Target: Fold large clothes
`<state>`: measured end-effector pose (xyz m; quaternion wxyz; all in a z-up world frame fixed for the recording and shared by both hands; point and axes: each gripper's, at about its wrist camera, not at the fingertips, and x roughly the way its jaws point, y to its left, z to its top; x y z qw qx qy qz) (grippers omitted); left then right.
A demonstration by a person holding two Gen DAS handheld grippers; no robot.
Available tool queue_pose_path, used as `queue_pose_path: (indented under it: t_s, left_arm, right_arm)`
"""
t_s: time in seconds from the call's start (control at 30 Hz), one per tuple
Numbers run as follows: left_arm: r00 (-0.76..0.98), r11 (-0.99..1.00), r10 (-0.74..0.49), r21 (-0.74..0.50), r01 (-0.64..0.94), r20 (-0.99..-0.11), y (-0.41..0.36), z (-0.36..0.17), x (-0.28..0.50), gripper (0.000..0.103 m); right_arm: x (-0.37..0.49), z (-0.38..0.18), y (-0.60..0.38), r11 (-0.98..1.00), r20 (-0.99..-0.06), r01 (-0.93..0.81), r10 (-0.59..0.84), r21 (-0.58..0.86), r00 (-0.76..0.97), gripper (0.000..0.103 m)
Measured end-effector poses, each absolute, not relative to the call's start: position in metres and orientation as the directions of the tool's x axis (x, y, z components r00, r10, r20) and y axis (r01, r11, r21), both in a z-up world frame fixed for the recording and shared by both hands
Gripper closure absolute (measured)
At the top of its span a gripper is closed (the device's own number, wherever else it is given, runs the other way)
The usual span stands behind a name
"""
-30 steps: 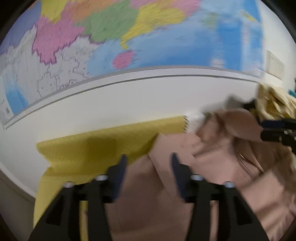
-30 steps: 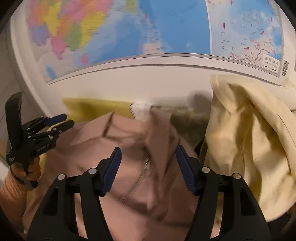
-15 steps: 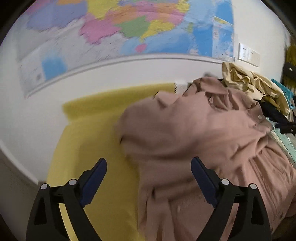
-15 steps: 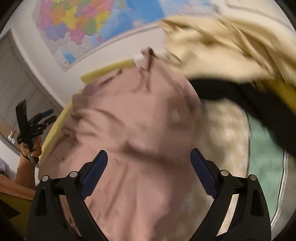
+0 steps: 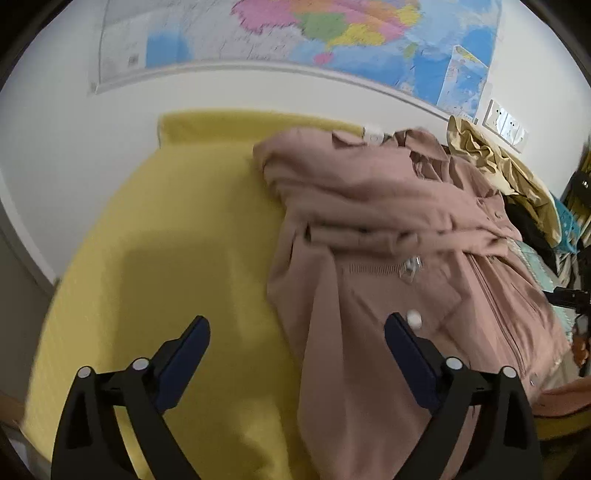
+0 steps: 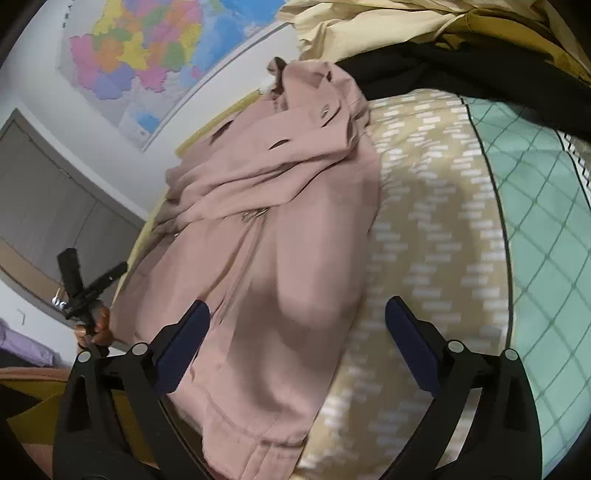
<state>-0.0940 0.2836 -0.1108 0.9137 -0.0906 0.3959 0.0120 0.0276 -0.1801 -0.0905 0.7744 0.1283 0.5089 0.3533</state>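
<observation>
A dusty-pink zip jacket (image 5: 388,236) lies crumpled on a bed, its upper part bunched toward the wall and its hem toward me. It also shows in the right wrist view (image 6: 266,229), zipper running down its middle. My left gripper (image 5: 297,334) is open and empty, above the jacket's left edge and the yellow sheet (image 5: 177,258). My right gripper (image 6: 297,323) is open and empty, above the jacket's lower right side. The left gripper (image 6: 90,284) appears at the left of the right wrist view, held in a hand.
A cream garment (image 6: 369,26) and a black garment (image 6: 461,77) are piled at the far right of the bed. A beige patterned blanket (image 6: 424,240) and teal checked cover (image 6: 546,206) lie right of the jacket. A wall map (image 5: 332,33) hangs behind.
Both grippers let go of the jacket, opened wide and pulled back toward me. The jacket dropped from the air and now lies on the bed.
</observation>
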Motion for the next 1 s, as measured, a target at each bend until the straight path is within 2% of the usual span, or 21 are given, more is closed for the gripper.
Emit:
queue_pose_path:
  t_s: [0.23,0.33,0.5,0.67,1.0]
  left_arm:
    - [0.649,0.966,-0.153,-0.252,-0.062,-0.745,0.279,-0.127,-0.128,0.01]
    - [0.633,0.968,-0.17,-0.249,-0.038,-0.755,0.272,-0.131,-0.135,0.008]
    - [0.583,0.919,-0.367,-0.381,0.105,-0.725,0.251,-0.131,-0.136,0.007]
    - [0.556,0.864,-0.48,-0.476,0.166,-0.678,0.241,-0.134,-0.134,0.007]
    - [0.544,0.874,-0.468,-0.457,0.167,-0.696,0.225,-0.132,-0.106,0.007]
  right_arm:
    - [0.007,-0.091,-0.187,0.69,-0.683,-0.426,0.703,0.585,0.199,0.006]
    - [0.0,-0.09,-0.187,0.676,-0.677,-0.432,0.713,0.597,0.181,0.005]
    - [-0.01,-0.092,-0.17,0.624,-0.653,-0.465,0.747,0.628,0.121,0.005]
    - [-0.01,-0.095,-0.147,0.562,-0.62,-0.501,0.782,0.658,0.063,0.005]
    - [-0.008,-0.094,-0.133,0.499,-0.558,-0.513,0.829,0.699,0.046,0.005]
